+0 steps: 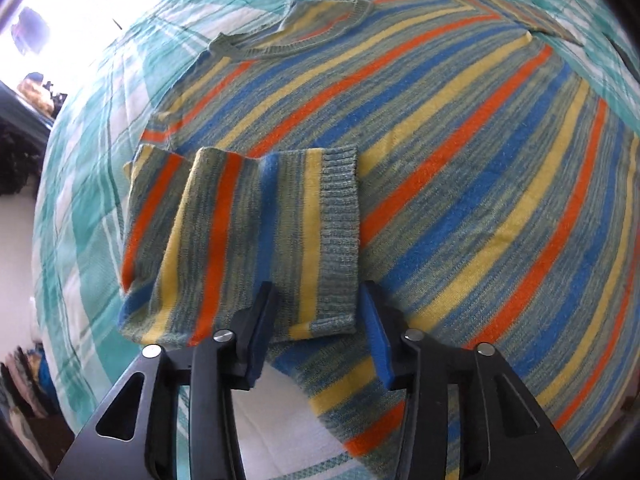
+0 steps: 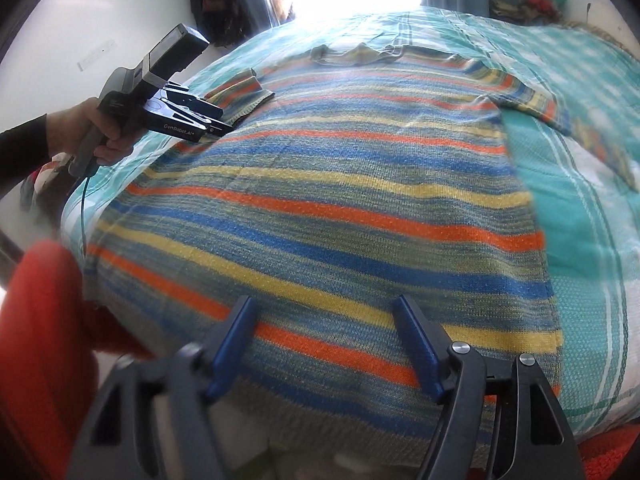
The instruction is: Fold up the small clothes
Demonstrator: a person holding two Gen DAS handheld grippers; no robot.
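Left claw (image 1: pixel 320 320) astride sleeve cuff (image 1: pixel 340 236) — grip unclear

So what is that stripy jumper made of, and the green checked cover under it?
The striped orange, blue, yellow and green jumper looks like soft knitted yarn, wool or acrylic: you can see tiny knit stitches and ribbed cuffs. The teal and white checked bed cover looks like thin woven cotton, matte, with fine creases.

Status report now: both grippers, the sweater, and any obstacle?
Left gripper open around folded sleeve cuff, not pinching. Right gripper open above sweater hem. Sweater flat on checked bedspread. Nothing in the way.
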